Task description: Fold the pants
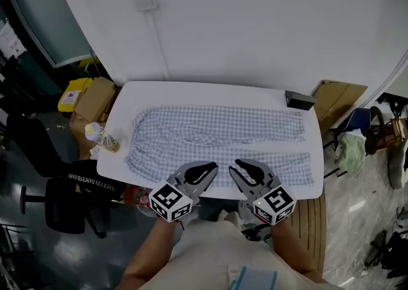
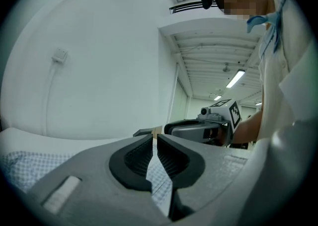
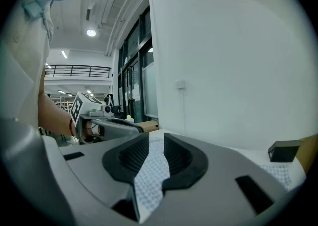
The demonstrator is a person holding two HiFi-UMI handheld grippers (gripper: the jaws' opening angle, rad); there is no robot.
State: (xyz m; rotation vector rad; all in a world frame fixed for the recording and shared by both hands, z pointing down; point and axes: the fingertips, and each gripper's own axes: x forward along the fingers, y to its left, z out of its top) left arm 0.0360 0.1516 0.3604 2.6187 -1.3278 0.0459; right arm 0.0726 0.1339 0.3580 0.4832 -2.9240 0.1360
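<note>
The checked pants (image 1: 217, 130) lie spread flat from left to right on the white table (image 1: 191, 90). At their near edge, the left gripper (image 2: 154, 139) has its jaws pressed together on the cloth. Just to its right, the right gripper (image 3: 156, 140) holds its jaws partly apart, with cloth in the gap but not pinched.

Obstacles ring the desk (image 1: 210, 89); near side open
We see 1 dark box (image 1: 299, 100) on its far right corner, bottles (image 1: 95, 132) at its left edge, and the wall (image 1: 255, 21) right behind it.
</note>
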